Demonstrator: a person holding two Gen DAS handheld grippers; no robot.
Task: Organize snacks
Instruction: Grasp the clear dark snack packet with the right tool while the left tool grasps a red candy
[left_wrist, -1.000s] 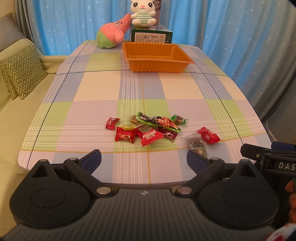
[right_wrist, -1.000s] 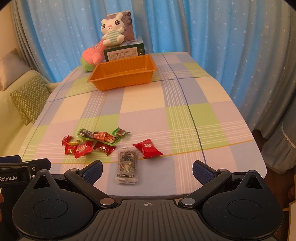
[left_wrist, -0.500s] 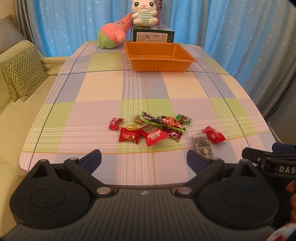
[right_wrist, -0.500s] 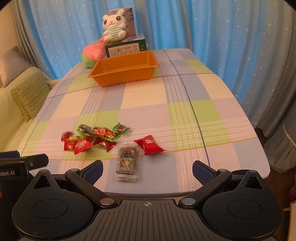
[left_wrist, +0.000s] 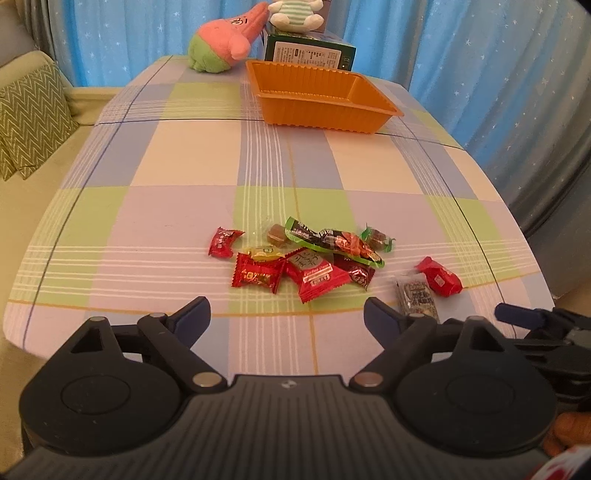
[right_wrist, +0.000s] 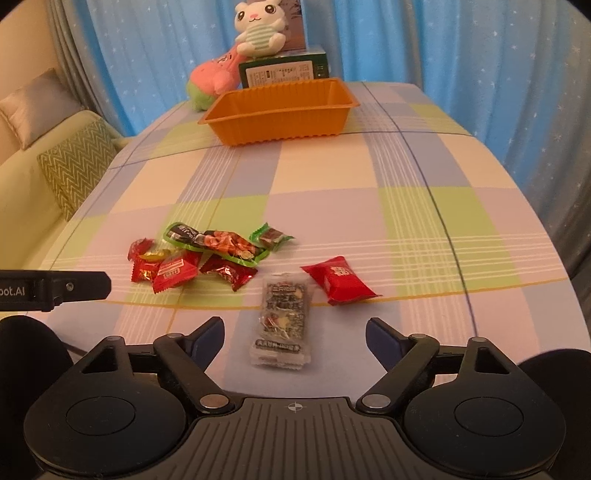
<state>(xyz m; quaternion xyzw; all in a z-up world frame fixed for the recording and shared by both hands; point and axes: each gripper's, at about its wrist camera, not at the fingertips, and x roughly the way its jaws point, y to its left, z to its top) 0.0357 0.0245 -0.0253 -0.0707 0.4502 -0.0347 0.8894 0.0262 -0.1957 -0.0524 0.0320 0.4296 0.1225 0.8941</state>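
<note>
A heap of small wrapped snacks (left_wrist: 295, 254) lies on the checked tablecloth near the front edge. To its right lie a dark clear packet (right_wrist: 282, 317) and a red packet (right_wrist: 338, 280). An empty orange tray (left_wrist: 321, 96) stands at the far end. My left gripper (left_wrist: 287, 317) hovers just short of the heap, its jaws closing with nothing between them. My right gripper (right_wrist: 295, 334) hovers over the dark packet, which shows between its closing jaws; the pads do not touch it. One finger of the left gripper (right_wrist: 55, 286) shows at the left of the right wrist view.
Behind the tray stand a green box (right_wrist: 282, 70), a white bunny plush (right_wrist: 258, 29) and a pink plush (right_wrist: 214, 77). A sofa with a zigzag cushion (left_wrist: 29, 118) runs along the table's left side. Blue curtains hang behind and to the right.
Both grippers have come lower and closer to the snacks, which now look larger. The jaws of both have narrowed a little.
</note>
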